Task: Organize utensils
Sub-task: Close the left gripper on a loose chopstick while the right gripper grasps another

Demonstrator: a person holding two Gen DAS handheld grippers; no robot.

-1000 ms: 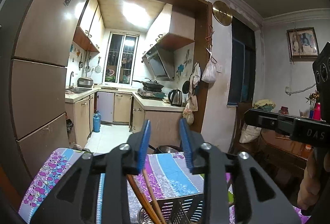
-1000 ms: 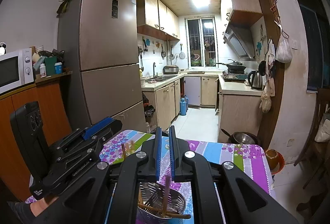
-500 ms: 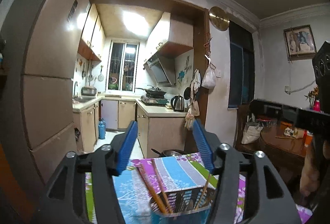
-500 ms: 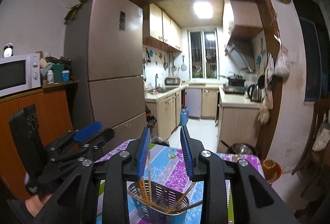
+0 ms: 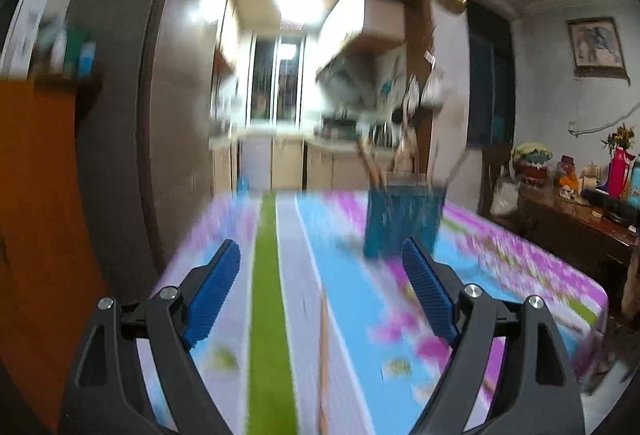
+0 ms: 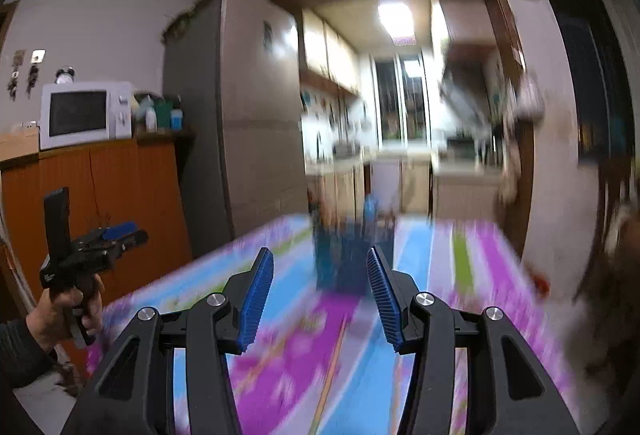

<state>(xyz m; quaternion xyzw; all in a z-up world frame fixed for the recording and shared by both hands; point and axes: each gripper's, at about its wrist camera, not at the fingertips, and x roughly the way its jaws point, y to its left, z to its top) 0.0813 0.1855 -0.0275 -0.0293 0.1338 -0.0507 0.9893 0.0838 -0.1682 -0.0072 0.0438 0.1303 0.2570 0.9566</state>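
A utensil holder with several chopsticks sticking out stands on the colourful striped tablecloth; it shows blurred in the right wrist view. One loose chopstick lies on the cloth in front of me; it also shows in the right wrist view. My left gripper is open and empty, pulled back from the holder. My right gripper is open and empty, also well short of the holder. The left gripper shows in the right wrist view, held in a hand.
A tall fridge stands past the table's left side. An orange cabinet carries a microwave. A dark sideboard with bottles and flowers stands to the right. The kitchen lies behind.
Both grippers have pulled back and down from above the holder, and both opened wider. The right gripper, shut a second ago, is now open. The views are motion-blurred.
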